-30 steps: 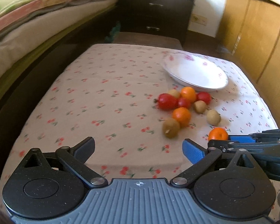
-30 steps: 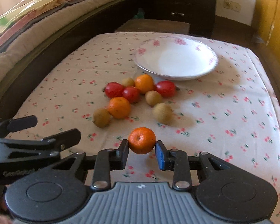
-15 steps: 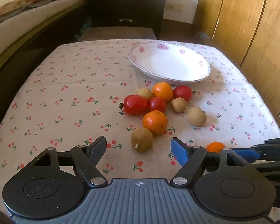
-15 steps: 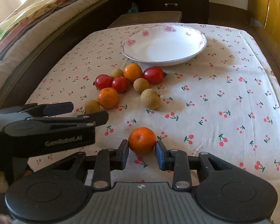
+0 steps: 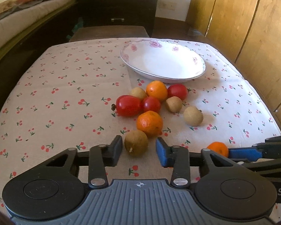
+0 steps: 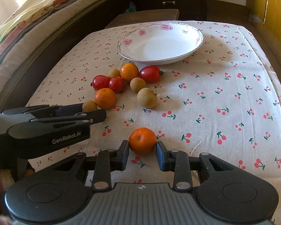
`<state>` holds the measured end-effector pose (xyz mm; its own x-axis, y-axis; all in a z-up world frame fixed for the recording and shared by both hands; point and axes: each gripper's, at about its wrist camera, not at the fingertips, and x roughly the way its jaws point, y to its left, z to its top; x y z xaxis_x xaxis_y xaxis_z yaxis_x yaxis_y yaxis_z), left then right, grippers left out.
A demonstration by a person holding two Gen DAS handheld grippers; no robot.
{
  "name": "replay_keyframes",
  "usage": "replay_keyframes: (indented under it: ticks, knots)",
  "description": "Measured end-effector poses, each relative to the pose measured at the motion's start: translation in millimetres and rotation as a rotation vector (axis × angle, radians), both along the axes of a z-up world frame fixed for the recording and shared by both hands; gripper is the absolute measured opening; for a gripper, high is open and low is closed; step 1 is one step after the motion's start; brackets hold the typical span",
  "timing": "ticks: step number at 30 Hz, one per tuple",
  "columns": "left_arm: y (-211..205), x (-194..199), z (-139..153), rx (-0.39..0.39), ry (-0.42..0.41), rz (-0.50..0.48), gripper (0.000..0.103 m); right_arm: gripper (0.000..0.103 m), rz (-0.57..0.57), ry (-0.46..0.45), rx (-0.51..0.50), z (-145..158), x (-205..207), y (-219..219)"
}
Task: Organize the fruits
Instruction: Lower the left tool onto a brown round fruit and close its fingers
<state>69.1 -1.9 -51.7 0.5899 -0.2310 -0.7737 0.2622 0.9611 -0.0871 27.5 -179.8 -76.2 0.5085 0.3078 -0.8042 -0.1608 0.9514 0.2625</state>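
Fruits lie loose on the cherry-print tabletop (image 6: 224, 97), clustered just in front of a white plate (image 6: 178, 56) with pink flowers on its rim; the plate holds nothing. One mandarin (image 6: 142, 141) sits apart from the cluster, clamped between the two pads of the right tool (image 6: 142, 151), its dimpled stem end facing up and towards the camera. In the left wrist view the same mandarin (image 5: 217, 148) shows at the far right, against the right tool's blue pad.

The left tool (image 5: 139, 151) stands with its jaws apart around a brown longan (image 5: 136, 145), a gap showing on each side; the fruit's small stem points down towards the camera. Just behind the longan, and touching it, is a second mandarin (image 5: 149, 123). Beyond lie three red tomatoes (image 5: 128, 106), the largest with its long axis running left to right and its stem end at the left, a third mandarin (image 5: 156, 91) nearest the plate, and three more longans, one (image 5: 193, 115) a little off to the right by itself.

From the right wrist view, the left tool (image 6: 92, 112) reaches in from the left, its body printed "GenRobot.AI". A bed (image 6: 28, 28) with a flowered quilt runs along the left, a dark drawer unit (image 5: 119, 5) stands behind, and wooden panels (image 5: 252, 37) line the right.
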Motion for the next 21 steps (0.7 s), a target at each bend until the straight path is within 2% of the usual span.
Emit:
replay_keyframes:
  ticks: [12, 21]
  knots:
    - [0, -9, 7, 0.009, 0.029, -0.003, 0.033, 0.033, -0.011, -0.002, -0.021, 2, -3, -2]
    - [4, -14, 9, 0.017, 0.028, 0.01, 0.037, 0.033, -0.024, 0.001, -0.016, 4, -8, -7]
